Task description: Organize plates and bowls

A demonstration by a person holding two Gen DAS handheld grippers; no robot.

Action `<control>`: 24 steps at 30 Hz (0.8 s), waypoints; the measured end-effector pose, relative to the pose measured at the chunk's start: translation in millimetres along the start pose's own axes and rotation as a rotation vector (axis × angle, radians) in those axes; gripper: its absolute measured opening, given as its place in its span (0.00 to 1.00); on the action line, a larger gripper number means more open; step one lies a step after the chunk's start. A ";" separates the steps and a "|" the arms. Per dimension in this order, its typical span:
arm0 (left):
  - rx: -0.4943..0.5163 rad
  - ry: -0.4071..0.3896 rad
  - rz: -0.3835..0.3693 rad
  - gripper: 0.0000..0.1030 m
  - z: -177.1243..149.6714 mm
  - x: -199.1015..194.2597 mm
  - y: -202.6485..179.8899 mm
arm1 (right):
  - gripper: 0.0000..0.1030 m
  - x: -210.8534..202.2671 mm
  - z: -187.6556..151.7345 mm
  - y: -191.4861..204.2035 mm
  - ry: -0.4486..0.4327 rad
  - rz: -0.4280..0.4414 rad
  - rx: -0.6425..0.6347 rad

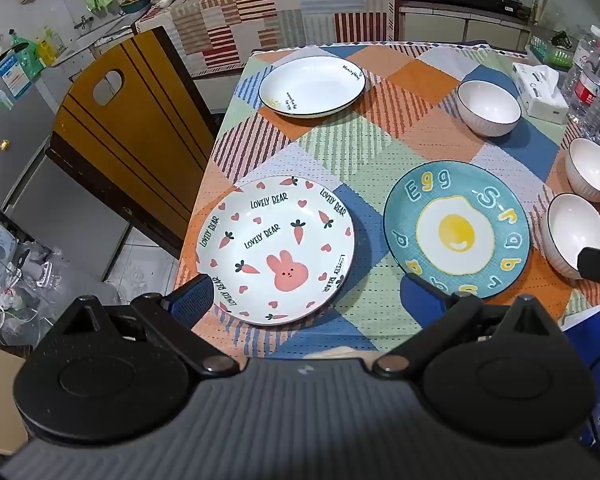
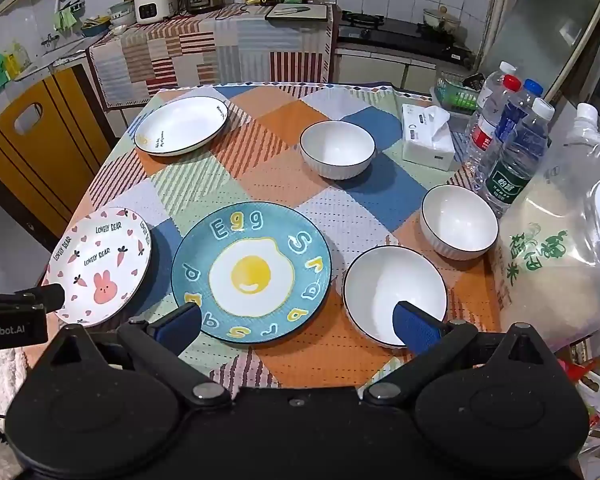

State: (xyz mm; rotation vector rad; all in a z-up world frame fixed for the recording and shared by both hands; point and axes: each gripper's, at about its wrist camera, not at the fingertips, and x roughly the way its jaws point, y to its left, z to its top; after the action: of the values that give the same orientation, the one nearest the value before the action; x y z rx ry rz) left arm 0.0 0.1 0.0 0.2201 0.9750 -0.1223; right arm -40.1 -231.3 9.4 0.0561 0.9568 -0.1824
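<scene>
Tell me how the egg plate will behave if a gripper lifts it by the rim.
The egg plate looks glazed and glossy, so the pads may slip on it. It looks ceramic: probably stiff, fairly heavy and breakable if dropped. It lies flat on the tablecloth with a low rim, so getting a finger under it may be awkward.

Surface (image 2: 380, 196), covered with a patchwork cloth (image 2: 260, 120). On it: rabbit plate (image 1: 276, 250) just ahead of the left jaws; egg plate (image 2: 252, 272) ahead of the right jaws; plain white plate (image 2: 182, 125) far beyond, to their left; three white bowls (image 2: 394, 294) (image 2: 458, 220) (image 2: 337, 148), nearest by the right jaws' right finger; tissue pack (image 2: 428, 140); water bottles (image 2: 516, 160); rice bag (image 2: 560, 264), far right.
</scene>
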 end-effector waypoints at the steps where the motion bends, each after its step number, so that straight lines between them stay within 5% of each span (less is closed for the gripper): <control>1: 0.000 0.000 -0.001 0.98 0.0 0.1 -0.1 | 1.00 -0.4 -0.4 0.4 -0.012 0.003 0.002; 24: -0.033 -0.029 -0.034 0.96 -4.4 0.4 5.3 | 1.00 -1.0 -2.8 7.9 -0.016 -0.026 -0.040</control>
State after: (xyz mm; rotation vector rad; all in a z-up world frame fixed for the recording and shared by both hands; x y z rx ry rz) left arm -2.2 6.3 -2.0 0.1709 0.9515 -0.1396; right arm -41.5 -223.0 8.4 0.0059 0.9451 -0.1872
